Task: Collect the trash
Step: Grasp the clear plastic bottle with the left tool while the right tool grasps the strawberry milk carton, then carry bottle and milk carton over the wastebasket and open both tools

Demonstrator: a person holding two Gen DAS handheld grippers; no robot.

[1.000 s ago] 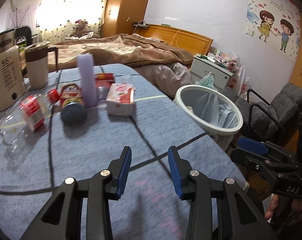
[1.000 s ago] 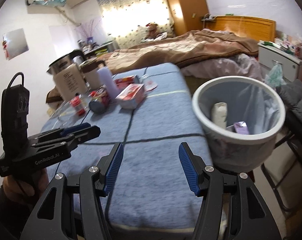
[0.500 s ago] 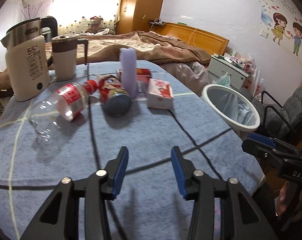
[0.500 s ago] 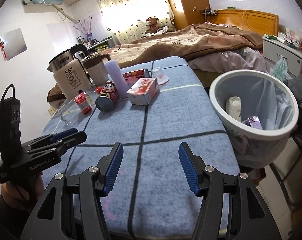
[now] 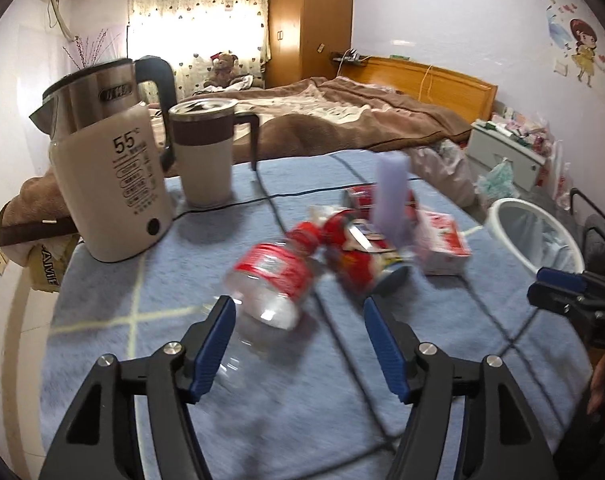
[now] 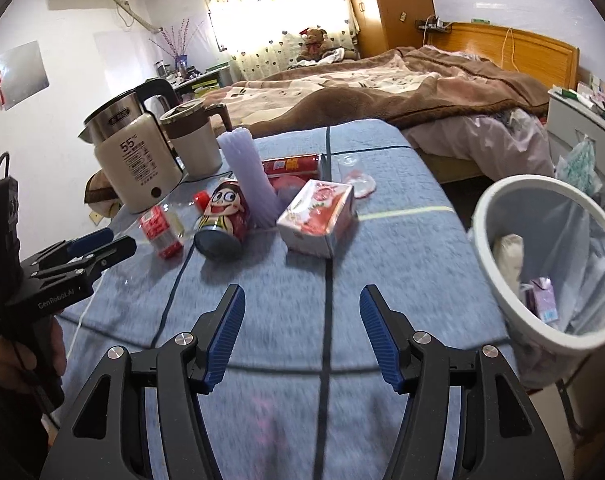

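Trash lies in a cluster on the blue cloth-covered counter (image 6: 402, 248): a clear plastic bottle (image 5: 274, 280) with a red label on its side, a cartoon-printed can (image 6: 222, 220) tipped over next to it, a tall lilac bottle (image 6: 250, 176) standing upright, a red can (image 6: 292, 166) lying behind that, and a pink-and-white carton (image 6: 318, 218) just beside them. My left claw (image 5: 298, 344) is opening, its blue pads apart with nothing pressed between them; the plastic bottle sits just beyond its tips (blurred in this view). My right claw (image 6: 302, 332) also stands wide and is opening slightly, holding nothing, above bare cloth. A white waste bin (image 6: 498, 280) with a liner stands at the counter's right edge, with a few bits inside. A kettle (image 5: 110, 168) and a lidded mug (image 5: 206, 152) stand at the far left.
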